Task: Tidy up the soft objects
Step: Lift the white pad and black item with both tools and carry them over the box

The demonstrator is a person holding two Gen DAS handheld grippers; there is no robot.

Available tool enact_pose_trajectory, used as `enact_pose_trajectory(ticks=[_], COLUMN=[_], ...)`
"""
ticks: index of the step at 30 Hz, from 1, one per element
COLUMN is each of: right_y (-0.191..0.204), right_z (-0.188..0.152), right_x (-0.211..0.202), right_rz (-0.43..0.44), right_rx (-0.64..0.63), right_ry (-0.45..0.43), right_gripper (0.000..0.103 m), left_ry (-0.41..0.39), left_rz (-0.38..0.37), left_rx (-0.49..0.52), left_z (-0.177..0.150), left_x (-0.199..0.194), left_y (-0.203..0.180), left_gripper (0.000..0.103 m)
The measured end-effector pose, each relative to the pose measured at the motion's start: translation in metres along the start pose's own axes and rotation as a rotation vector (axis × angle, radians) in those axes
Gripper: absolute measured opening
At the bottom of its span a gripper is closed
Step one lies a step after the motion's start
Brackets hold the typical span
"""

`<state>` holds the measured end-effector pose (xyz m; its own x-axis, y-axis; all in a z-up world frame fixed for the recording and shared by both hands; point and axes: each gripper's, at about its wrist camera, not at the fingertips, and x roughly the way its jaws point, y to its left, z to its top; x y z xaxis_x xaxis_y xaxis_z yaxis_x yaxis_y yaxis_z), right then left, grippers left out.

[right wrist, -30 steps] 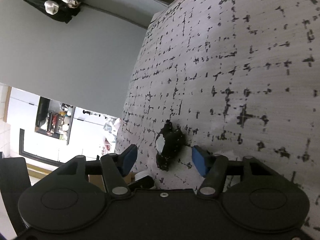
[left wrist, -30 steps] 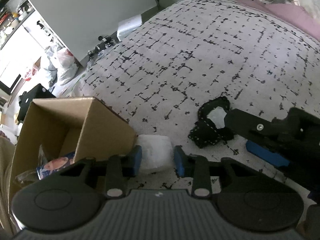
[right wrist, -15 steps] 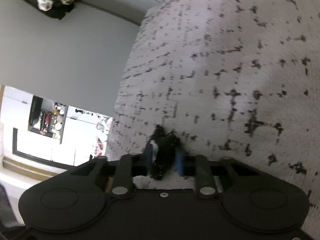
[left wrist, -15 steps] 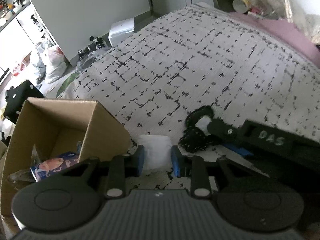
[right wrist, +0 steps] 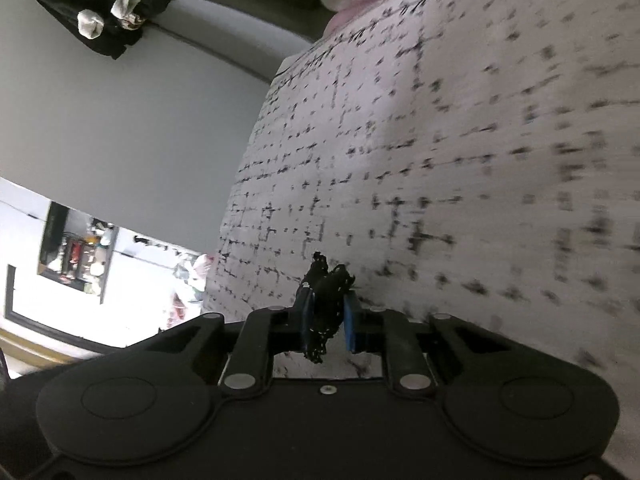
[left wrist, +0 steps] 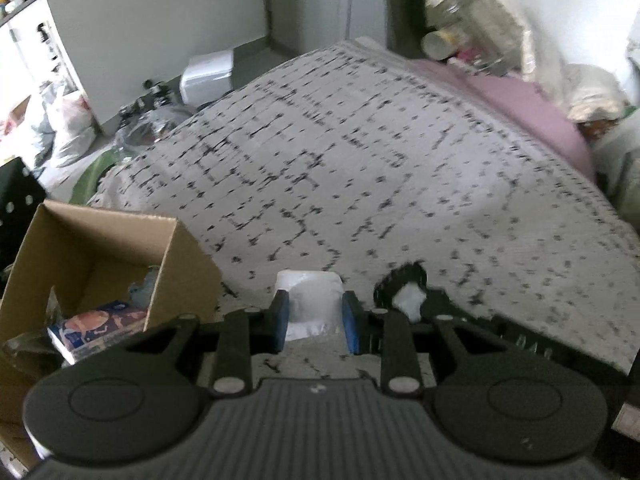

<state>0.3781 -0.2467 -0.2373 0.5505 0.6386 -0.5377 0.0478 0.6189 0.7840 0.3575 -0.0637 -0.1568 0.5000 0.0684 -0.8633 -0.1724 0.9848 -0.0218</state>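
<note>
the left claw [left wrist: 313,322] is closed on a white soft pad [left wrist: 310,300], its blue pads pressed against both sides; a second ago the same pad was seen between wider-set pads, low against the bed cover [left wrist: 360,160]; now it is held clear of the cover, and more of the far room is taken in by the left wrist view; the cardboard box [left wrist: 92,248] is seen to the left of the claw, open at the top, with a printed packet [left wrist: 100,326] and other items inside; it sits lower and further left in the view than before; the right claw [right wrist: 328,312] is clamped on a black soft piece with white stitching [right wrist: 326,300], which is squeezed narrow between the pads and hangs below them; a second ago that claw was spread wide with the black piece lying loose on the cover between the fingers; in the left wrist view the black piece [left wrist: 404,280], with a white patch at its middle, is seen just right of the white pad, gripped at the tip of the right claw; the cover around it is blurred.
</note>
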Motion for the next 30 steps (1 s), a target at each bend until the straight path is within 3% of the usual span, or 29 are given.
enact_pose_trajectory(ticks=[13,30], right_y=[0.049,0.114], right_z=[-0.03,-0.067], right_x=[-0.08,-0.127], right_rz=[-0.114,-0.181], right_rx=[-0.101,-0.212], right_ry=[-0.144,-0.277], right_gripper=[0.016,0.016], left_ry=[-0.069,-0.14], left_rz=[-0.188,-0.306], left_rx=[0.004,0.003], left_z=[-0.01,-0.027], left_x=[-0.062,-0.124], left_y=[0.02,0.059], left_gripper=[0.027,0.027])
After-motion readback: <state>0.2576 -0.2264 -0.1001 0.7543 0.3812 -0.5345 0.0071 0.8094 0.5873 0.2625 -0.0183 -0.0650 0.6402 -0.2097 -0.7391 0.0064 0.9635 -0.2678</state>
